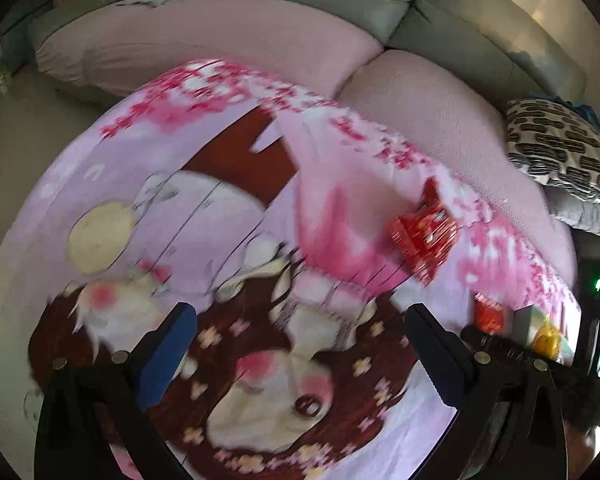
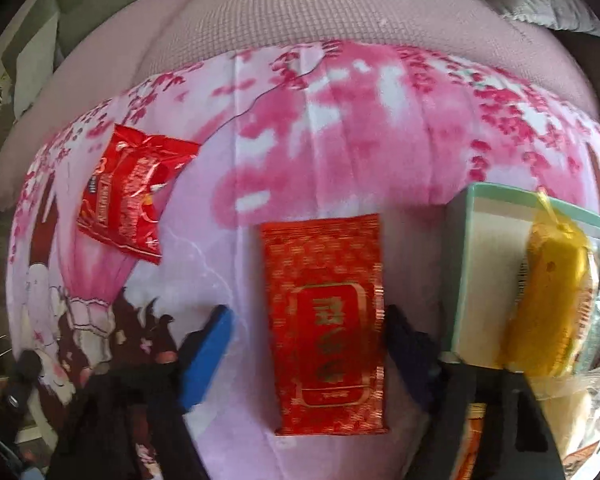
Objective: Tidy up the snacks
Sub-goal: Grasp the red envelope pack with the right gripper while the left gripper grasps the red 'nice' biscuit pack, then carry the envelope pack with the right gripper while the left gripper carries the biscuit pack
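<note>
Snacks lie spread on my pink printed surface.
Left view: my left tongs hang released over bare cloth, the red snack bag well beyond. Right view: my right tongs straddle the flat red-and-gold packet, right pad touching its edge, left pad apart; mint box with yellow snack beside.

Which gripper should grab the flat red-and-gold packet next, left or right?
Right. The right gripper already straddles the red-and-gold packet, beside the box. The left gripper hangs open over bare cloth.
</note>
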